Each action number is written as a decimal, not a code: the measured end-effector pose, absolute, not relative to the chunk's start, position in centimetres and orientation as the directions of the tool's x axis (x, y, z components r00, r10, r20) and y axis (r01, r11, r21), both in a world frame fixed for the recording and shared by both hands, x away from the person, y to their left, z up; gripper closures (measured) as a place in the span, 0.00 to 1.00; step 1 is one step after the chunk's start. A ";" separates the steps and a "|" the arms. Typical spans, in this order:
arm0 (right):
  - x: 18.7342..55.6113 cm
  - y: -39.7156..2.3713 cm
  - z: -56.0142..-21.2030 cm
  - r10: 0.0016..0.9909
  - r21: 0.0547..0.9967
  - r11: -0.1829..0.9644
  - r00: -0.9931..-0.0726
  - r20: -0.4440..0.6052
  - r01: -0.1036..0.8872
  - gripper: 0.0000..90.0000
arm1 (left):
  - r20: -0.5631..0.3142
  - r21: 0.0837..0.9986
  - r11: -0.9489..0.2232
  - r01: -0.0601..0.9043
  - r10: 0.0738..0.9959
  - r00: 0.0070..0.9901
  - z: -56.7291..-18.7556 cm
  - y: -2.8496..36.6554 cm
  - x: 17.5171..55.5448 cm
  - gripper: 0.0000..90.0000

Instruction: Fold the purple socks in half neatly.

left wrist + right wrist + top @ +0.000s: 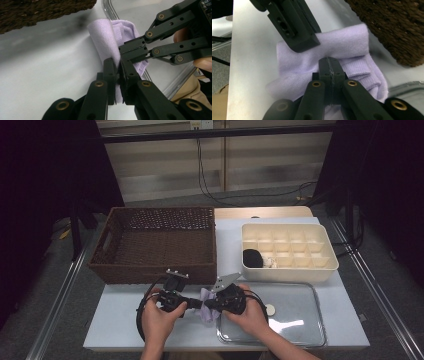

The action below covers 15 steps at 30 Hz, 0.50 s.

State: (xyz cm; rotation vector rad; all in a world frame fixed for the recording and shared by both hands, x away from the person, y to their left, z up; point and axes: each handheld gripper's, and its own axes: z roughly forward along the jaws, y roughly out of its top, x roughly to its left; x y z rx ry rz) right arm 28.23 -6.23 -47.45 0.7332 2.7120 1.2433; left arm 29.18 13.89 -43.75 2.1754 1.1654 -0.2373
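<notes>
Honestly, from the high view you can barely make out the lilac cloth (206, 306), since your two hands and both grippers cover most of it and just a pale crumpled bit peeks out between them. It sits on the white surface (120, 320), just in front of the brown wicker basket (155, 245) and right at the left edge of the clear glass tray (300, 320).

The gripper views help a lot more. Your left gripper (117, 72) has its jaws pressed nearly together, pinching a thin fold of the cloth between the pads. Your right gripper (329, 65) is clamped tight on another fold, with fabric bunched up on both sides of the jaws.

The cloth itself looks like soft fine-knit stuff, rolled or folded over on itself, with a ribbed hem showing along one edge. How it lies underneath is hidden by the jaws, so I can't tell you that.
</notes>
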 end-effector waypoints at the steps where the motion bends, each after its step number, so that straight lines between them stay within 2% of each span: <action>1: 28.3 -6.0 -47.4 0.454 0.729 0.556 -0.881 0.136 0.399 1.00 | -0.434 0.460 -0.403 0.791 0.676 0.596 -43.6 14.0 29.2 0.93; 15: 28.4 -4.8 -47.6 0.443 0.737 0.543 -0.883 0.156 0.403 0.99 | -0.425 0.451 -0.398 0.799 0.691 0.584 -43.4 14.4 29.1 0.92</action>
